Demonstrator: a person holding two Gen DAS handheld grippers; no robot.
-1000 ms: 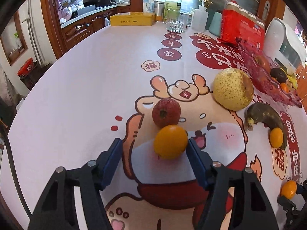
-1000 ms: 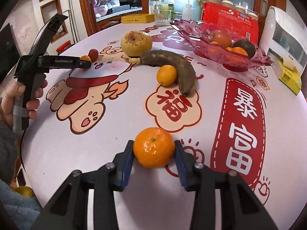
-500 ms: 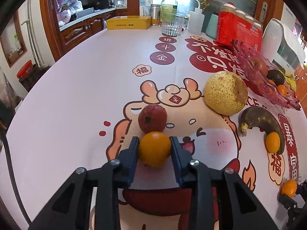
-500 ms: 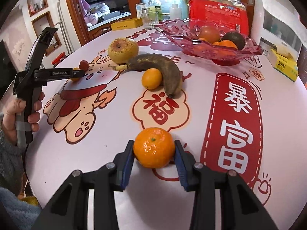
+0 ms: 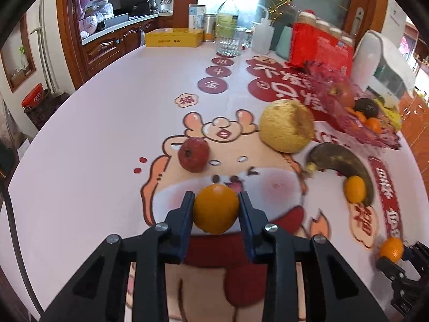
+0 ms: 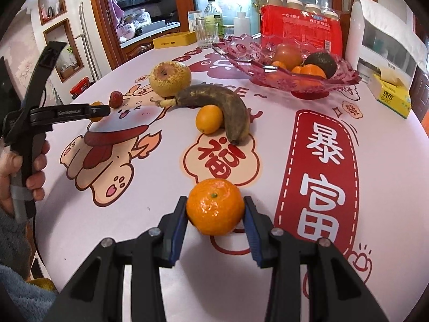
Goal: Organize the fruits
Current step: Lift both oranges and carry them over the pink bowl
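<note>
- Left tool: blue pads closed on a smooth orange, one pad on each flank. It sits over the cartoon print, toward the near edge of the surface. Whether it has left the cloth, cannot tell.
- Right tool: clamped the same way on a mandarin, stem end up, near the near edge beside the red banner print.
- Both grips look centred, fruit seated well between the pads. Judgement: the step in hand is the carry to the bowl.
- To do it well: keep pressure even; round skins can roll out if the pads slip toward the front. Lift straight up before travelling.
- Route: the banana with a small orange fruit touching its inner curve, and the pear behind it, lie between the tools and the bowl. Pass above them, not through.
- Better to send one tool at a time, since both head for the same rim; right tool has the clearer line.
- Release low inside the bowl, onto a gap, so nothing bounces out over the shallow scalloped rim.
- Bowl: red glass, toward the far right edge. Holds an apple, a dark avocado and a few small oranges at the front.
- Loose on the surface: a small red fruit just beyond the left tool, pear, banana, small orange fruit.
</note>
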